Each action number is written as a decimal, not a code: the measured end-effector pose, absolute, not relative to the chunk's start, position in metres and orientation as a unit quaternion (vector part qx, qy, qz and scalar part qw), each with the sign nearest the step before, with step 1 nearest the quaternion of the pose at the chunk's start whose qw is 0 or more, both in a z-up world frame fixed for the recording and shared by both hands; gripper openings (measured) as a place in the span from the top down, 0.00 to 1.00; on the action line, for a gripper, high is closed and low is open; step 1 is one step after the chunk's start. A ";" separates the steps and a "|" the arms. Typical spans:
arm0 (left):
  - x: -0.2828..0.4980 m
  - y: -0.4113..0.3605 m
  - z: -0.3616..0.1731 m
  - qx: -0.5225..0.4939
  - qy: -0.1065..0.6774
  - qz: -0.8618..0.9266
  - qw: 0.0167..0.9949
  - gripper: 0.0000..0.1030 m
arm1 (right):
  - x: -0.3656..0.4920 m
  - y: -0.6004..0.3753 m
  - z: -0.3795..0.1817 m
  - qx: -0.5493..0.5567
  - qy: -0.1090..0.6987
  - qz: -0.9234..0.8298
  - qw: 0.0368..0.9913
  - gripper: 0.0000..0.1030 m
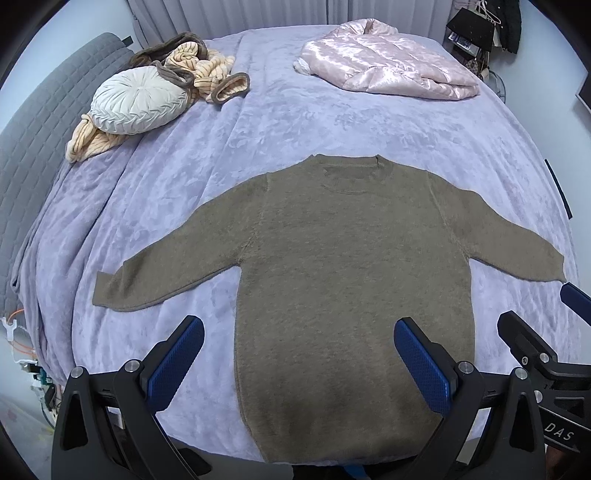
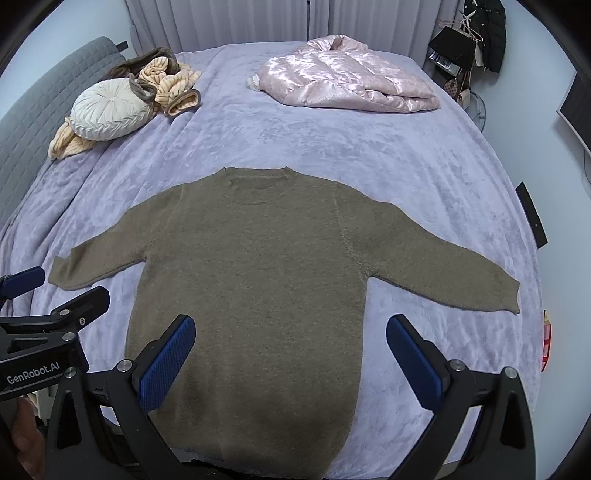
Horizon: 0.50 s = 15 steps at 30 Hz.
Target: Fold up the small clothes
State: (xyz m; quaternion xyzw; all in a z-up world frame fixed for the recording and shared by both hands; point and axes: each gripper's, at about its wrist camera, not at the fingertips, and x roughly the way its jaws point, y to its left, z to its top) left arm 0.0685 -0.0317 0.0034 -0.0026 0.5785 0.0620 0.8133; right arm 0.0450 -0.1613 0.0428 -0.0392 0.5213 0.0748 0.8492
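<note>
Sweater (image 1: pixel 343 258) lies flat on lavender bedspread (image 1: pixel 295 122) before grey curtains (image 1: pixel 221 14); both hand-held grippers (image 1: pixel 299 365) (image 2: pixel 290 360) gape wide.

An olive-brown knit sweater (image 1: pixel 347 266) lies flat, sleeves spread, on the bed.

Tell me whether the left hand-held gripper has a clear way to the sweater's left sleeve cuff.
Probably yes. The left hand-held gripper is open above the sweater hem, and only bare blanket lies around the left sleeve cuff.
</note>
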 end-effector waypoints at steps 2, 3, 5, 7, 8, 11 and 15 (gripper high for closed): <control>0.071 -0.038 0.003 0.002 0.580 0.063 0.812 0.00 | 0.047 -0.166 0.042 -0.036 0.521 0.076 0.849 0.00; 0.073 -0.041 0.003 0.005 0.580 0.065 0.812 0.00 | 0.049 -0.168 0.042 -0.035 0.522 0.075 0.849 0.00; 0.075 -0.047 0.003 0.008 0.581 0.066 0.811 0.00 | 0.051 -0.172 0.041 -0.032 0.522 0.077 0.849 0.00; 0.078 -0.051 0.002 0.010 0.583 0.068 0.810 0.00 | 0.054 -0.176 0.039 -0.030 0.523 0.078 0.848 0.00; 0.079 -0.054 0.002 0.011 0.584 0.069 0.809 0.00 | 0.055 -0.178 0.039 -0.028 0.524 0.078 0.848 0.00; 0.084 -0.061 0.001 0.014 0.588 0.070 0.806 0.00 | 0.059 -0.187 0.038 -0.022 0.525 0.077 0.847 0.00; 0.090 -0.075 -0.001 0.024 0.593 0.068 0.802 0.00 | 0.065 -0.204 0.036 -0.007 0.525 0.068 0.848 0.00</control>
